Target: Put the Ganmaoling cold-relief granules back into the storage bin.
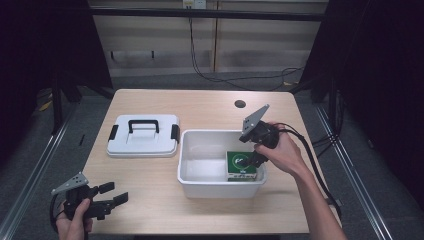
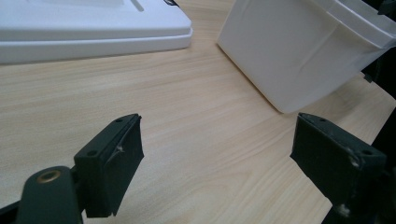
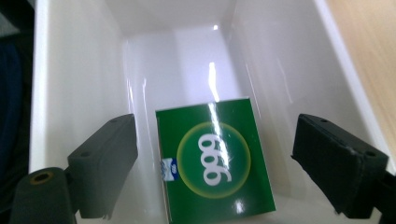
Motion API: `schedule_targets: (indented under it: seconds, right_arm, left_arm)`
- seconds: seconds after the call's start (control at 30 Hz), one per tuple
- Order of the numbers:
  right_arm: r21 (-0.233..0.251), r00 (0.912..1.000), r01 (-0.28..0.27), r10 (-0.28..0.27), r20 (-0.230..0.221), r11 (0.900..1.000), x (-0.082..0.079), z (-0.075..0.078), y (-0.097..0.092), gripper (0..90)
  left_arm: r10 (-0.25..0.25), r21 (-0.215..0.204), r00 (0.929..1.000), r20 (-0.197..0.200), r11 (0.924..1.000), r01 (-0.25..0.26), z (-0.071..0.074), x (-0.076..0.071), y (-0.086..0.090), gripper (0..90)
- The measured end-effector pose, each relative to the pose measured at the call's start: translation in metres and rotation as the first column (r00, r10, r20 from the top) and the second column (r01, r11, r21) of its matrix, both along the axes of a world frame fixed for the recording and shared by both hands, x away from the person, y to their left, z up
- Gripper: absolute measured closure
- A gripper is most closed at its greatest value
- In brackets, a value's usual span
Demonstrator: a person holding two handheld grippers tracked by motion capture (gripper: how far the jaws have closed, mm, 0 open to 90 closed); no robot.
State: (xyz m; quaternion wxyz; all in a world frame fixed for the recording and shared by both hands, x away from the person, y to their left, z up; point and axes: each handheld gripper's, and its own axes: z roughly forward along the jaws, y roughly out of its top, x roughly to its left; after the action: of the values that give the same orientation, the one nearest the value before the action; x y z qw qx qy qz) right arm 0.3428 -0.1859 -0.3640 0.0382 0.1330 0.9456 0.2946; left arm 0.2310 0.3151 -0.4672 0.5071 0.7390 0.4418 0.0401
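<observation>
I have the right tongs [image 1: 248,161] reaching down into the open white plastic rectangular bin [image 1: 194,188] that sits on the light wooden worktop [image 1: 200,107], and in the right gripper view their black jaws stand wide apart, one on each side of the flat green cardboard box with the white "999" in a yellow ring [image 3: 215,163]. That box lies flat on the bin's floor at the end nearest my right hand [image 1: 281,150], its printed face up, and neither jaw touches it. My left tongs [image 1: 111,194] rest low over the near left corner of the worktop, jaws spread with nothing between them, pointing toward the bin's outer wall. The white plastic lid with the black handle and black side clips [image 1: 143,135] lies flat just left of the bin, apart from it.
</observation>
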Motion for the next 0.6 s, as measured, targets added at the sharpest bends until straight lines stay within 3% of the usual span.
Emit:
schedule_targets:
  seconds: [0.13,0.17,0.3,0.47,0.57,0.6]
  right_arm:
    - [0.063,0.9980,0.053,-0.055,0.031,0.9966,-0.008,0.006,-0.007,15.3]
    - [0.082,0.9952,0.071,-0.076,0.061,0.9941,-0.013,0.009,-0.012,16.2]
    - [0.108,0.9910,0.099,-0.108,0.079,0.9892,-0.020,0.011,-0.020,15.7]
    - [0.131,0.9837,0.139,-0.152,0.096,0.9817,-0.029,0.014,-0.035,14.3]
    - [0.147,0.9769,0.182,-0.196,0.085,0.9722,-0.034,0.013,-0.047,13.5]
    - [0.175,0.9755,0.190,-0.206,0.078,0.9661,-0.035,0.011,-0.053,13.6]
  left_arm:
    - [-0.003,0.002,1.0000,0.000,1.0000,0.003,0.000,0.000,0.000,16.3]
    - [-0.002,0.000,1.0000,0.000,1.0000,0.002,0.000,0.000,0.000,16.3]
    - [0.003,0.001,1.0000,-0.001,1.0000,-0.003,0.000,0.000,-0.001,16.3]
    - [0.005,0.002,1.0000,0.001,1.0000,-0.005,0.000,0.000,-0.001,16.3]
    - [0.006,0.002,1.0000,-0.001,1.0000,-0.006,0.000,0.000,-0.001,16.3]
    - [0.005,0.002,1.0000,-0.001,1.0000,-0.005,0.000,0.000,-0.001,16.3]
